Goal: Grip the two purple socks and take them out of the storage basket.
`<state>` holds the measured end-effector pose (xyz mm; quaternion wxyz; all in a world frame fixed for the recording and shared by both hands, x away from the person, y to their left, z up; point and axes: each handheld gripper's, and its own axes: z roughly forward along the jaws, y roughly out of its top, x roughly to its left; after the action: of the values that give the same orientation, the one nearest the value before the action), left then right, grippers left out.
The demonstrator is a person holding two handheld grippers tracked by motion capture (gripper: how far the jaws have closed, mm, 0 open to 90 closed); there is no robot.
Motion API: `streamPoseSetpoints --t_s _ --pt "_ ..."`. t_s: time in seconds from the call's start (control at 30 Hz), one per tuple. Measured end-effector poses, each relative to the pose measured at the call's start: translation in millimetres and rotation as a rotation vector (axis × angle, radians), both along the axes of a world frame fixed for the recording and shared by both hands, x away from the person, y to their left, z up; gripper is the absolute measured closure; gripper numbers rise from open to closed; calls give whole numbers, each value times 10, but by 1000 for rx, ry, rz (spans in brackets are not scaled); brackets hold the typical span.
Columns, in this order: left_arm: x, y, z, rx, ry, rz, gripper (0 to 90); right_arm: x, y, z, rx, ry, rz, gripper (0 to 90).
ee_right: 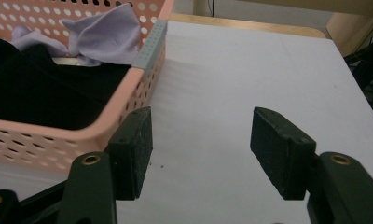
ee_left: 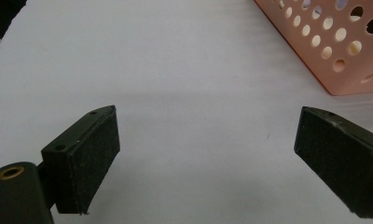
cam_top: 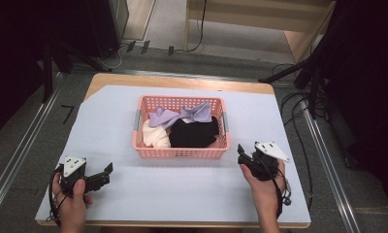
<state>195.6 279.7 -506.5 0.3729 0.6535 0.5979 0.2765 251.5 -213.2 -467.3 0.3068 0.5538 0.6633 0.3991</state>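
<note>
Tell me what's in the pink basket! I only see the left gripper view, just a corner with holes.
Observer: Clothes. A black garment lies at the front of the pink basket.
Operator: Anything else in there?
Observer: A lilac cloth lies at the back, and a cream one sits at the front left corner.
Operator: Where's the other hand-held gripper?
Observer: The right hand-held gripper rests on the table beside the basket's front right corner, jaws apart, holding nothing.
</note>
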Motion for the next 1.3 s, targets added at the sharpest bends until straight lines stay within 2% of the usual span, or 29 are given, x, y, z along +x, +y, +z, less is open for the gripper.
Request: streamPoseSetpoints --t_s 0.03,0.2,0.37,0.4,0.47,0.7,0.9,1.07,1.23,1.3 --pt "1 -1 -1 -1 1 1 74 0 0 0 0 0 0 395" --pt "8 -6 -3 4 6 1 74 164 245 136 -33 12 27 385" --pt "10 -6 -2 4 9 0 74 257 362 217 -22 6 61 407" --pt "11 -6 -2 3 10 0 74 313 409 242 -6 19 85 406" --pt "11 -4 -1 6 12 -2 75 360 472 246 -6 22 88 414" --pt "21 -2 -5 4 19 2 74 504 655 307 -9 24 110 421" --pt "23 -4 -6 3 23 1 74 658 843 375 -31 39 129 422" --pt "28 -6 -8 3 24 -1 75 798 980 376 -51 62 138 413" --pt "31 -3 -9 -1 28 -2 74 1022 1111 366 -47 109 133 398" --pt "31 -1 -8 1 29 0 74 1056 1133 364 -52 116 133 394"
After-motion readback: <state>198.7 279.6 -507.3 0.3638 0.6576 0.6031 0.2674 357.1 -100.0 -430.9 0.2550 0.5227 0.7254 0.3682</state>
